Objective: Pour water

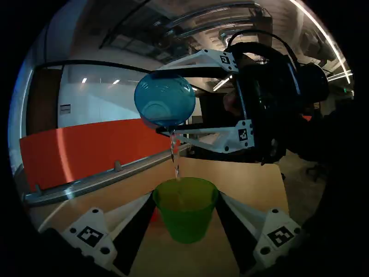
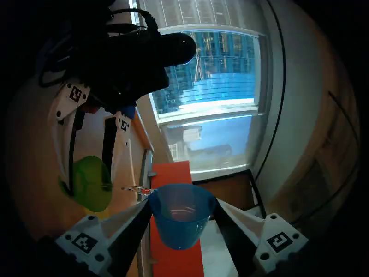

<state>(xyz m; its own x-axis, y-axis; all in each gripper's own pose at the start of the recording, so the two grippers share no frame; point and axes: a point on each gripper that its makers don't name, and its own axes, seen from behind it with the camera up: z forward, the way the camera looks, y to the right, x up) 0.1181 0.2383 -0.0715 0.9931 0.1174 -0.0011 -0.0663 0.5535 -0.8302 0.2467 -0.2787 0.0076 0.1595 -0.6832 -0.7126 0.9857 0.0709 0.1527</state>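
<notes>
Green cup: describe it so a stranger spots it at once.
Over the wooden table before the orange wall panel, look between the fingers of the left tool. The green cup stands upright, catching water; the blue cup above is tipped.

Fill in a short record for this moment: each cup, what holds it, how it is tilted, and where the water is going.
green cup: upright, over the wooden table
blue cup: tipped on its side, above the green cup
water: thin stream falling from the blue cup's rim into the green cup
left hand-held gripper: shut on the green cup
right hand-held gripper: shut on the blue cup
background: orange panel beyond the table
</notes>
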